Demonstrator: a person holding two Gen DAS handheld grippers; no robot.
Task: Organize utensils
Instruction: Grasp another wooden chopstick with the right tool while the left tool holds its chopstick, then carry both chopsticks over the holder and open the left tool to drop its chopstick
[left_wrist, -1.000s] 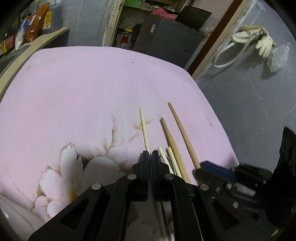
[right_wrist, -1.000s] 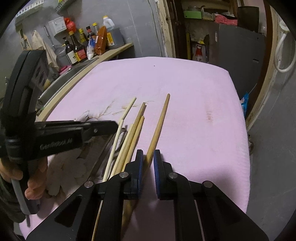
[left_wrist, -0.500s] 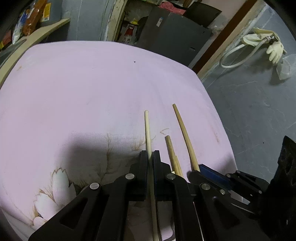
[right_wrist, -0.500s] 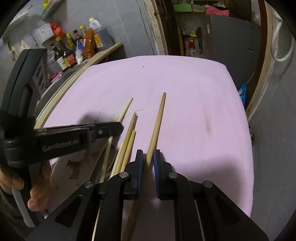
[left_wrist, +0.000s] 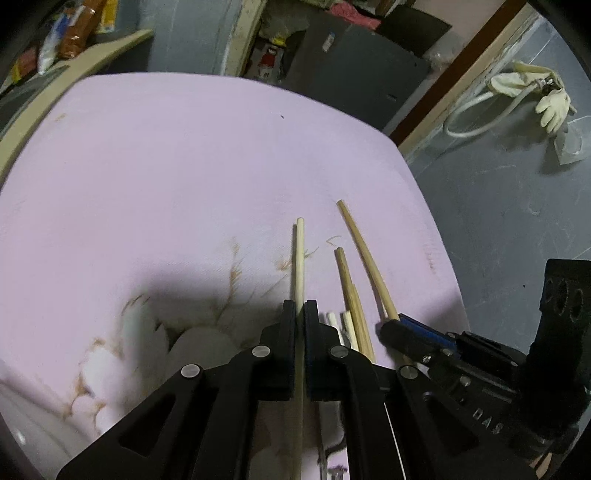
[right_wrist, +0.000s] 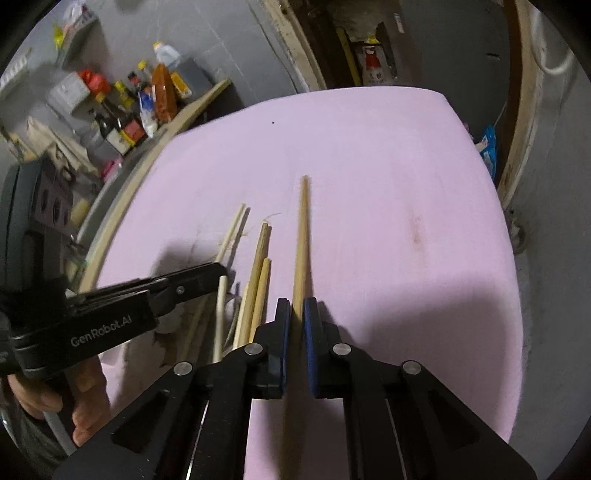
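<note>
Looking down the left gripper (left_wrist: 300, 314), we've got it clamped on a pale chopstick (left_wrist: 299, 258) over the pink cloth (left_wrist: 166, 166). Right view: right gripper (right_wrist: 297, 314) pinches the tan chopstick (right_wrist: 302, 236). We'd lift both level, clear of the loose pile (right_wrist: 255, 288).

A pink cloth (left_wrist: 184, 166) covers the whole table, flat and smooth, with a white-and-brown flower print (left_wrist: 122, 347) showing on its near left part. Lying straight on it, a small cluster of chopsticks (right_wrist: 255, 280) sits side by side, tan ones and paler ones together, all pointing away toward the far edge. A faint reddish stain (right_wrist: 417, 229) marks the bare cloth to the right, well apart from the sticks.
</note>
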